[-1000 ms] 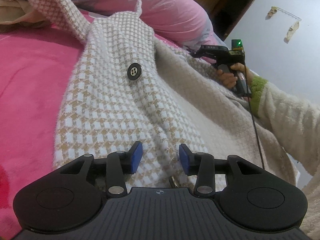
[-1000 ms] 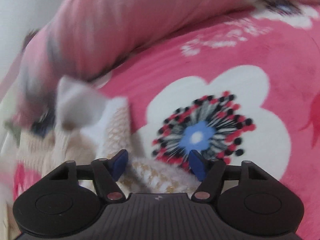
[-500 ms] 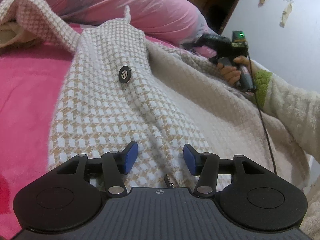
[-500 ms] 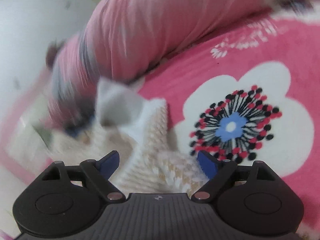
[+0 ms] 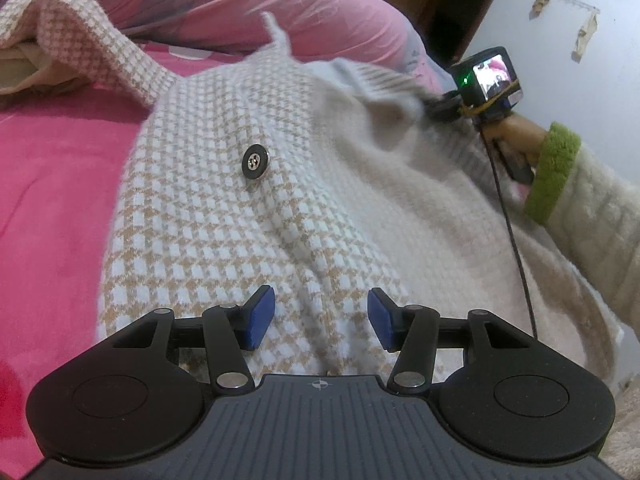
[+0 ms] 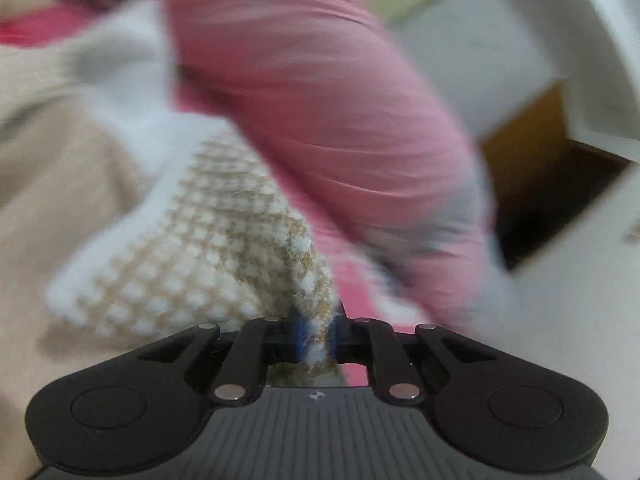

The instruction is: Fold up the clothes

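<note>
Up close in the left wrist view, the left gripper (image 5: 321, 316) hovers low over the houndstooth jacket (image 5: 224, 240), its blue pads (image 5: 259, 317) standing apart with a raised fold of the tan-and-white weave running between them, and neither pad looks pressed against the cloth. The jacket is spread across the pink blanket (image 5: 52, 184), patterned side up on the left, with its plain cream lining (image 5: 420, 216) turned open on the right. A little further along the cloth sits a dark round button (image 5: 255, 161), lying flat on the front panel. Over to the right wrist view now, heavily blurred: the right gripper (image 6: 317, 334) has its jaws closing, drawn in tight, and a pinch of the houndstooth edge is caught right between the blue pads (image 6: 296, 336), the fabric bunching up out of them. From the left camera that same gripper shows at the jacket's far right edge, its small screen (image 5: 495, 73) lit, held by a hand (image 5: 518, 140) coming out of a fluffy cream sleeve (image 5: 600, 232) with a green cuff (image 5: 552, 172). One jacket sleeve (image 5: 80, 40) drapes away at the upper left. Behind it all lies a rumpled pink duvet (image 5: 248, 4), and beyond that a pale wall (image 5: 580, 8) and a dark wooden opening (image 5: 452, 4).
</note>
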The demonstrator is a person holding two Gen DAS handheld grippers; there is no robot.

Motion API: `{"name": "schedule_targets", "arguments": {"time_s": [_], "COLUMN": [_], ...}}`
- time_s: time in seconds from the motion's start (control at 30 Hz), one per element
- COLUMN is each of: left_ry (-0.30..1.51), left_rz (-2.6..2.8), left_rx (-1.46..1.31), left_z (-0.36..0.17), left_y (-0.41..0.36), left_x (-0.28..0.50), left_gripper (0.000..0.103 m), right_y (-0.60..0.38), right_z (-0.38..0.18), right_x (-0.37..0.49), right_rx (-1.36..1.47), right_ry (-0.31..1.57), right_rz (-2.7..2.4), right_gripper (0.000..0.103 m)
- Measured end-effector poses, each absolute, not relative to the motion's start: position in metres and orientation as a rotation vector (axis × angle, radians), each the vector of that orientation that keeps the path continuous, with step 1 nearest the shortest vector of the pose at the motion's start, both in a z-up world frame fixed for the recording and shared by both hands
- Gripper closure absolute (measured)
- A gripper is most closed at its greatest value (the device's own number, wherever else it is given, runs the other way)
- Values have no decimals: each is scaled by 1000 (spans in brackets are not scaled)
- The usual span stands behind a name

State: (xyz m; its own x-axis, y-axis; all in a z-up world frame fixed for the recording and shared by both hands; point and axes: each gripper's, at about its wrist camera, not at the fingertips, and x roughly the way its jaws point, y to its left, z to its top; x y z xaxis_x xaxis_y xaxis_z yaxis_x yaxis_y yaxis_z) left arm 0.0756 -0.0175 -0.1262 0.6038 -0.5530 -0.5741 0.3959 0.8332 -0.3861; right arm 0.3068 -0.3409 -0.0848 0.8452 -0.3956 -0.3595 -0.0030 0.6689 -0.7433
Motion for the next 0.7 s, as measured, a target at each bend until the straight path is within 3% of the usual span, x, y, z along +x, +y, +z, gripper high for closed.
{"name": "schedule_targets", "arguments": {"time_s": [0.1,0.27,0.33,0.4,0.47,0.57,0.7], "left_ry": [736,729,731,732,734,737,714], "left_rz": [-557,-560,-559,-557,-548,-533,-532], "left_rx": [-195,-170,-174,-176,-190,-223,-272], "left_z": [-130,-132,-132,-130,-128,-125,-111], "left_y": [-21,-22,-21,-20,-19,-16,1], "left_x": [76,77,77,75,73,71,49], "left_gripper": [52,52,52,52,52,51,51], "right_y": [-380,-382,-378,-381,-380,-374,-363], "right_z": [-106,-177,-167,-151,-133,-101,-51], "right_x": [333,348,346,336,322,287,227], "right_rx": [-686,-796,-811,-805,-801,-779,-619], "right_ry": [643,681,679,678,671,645,616], "right_rz": [-273,-302,-318,-319,-314,-290,-236], "right_gripper": [90,85,78,54,52,36,36]}}
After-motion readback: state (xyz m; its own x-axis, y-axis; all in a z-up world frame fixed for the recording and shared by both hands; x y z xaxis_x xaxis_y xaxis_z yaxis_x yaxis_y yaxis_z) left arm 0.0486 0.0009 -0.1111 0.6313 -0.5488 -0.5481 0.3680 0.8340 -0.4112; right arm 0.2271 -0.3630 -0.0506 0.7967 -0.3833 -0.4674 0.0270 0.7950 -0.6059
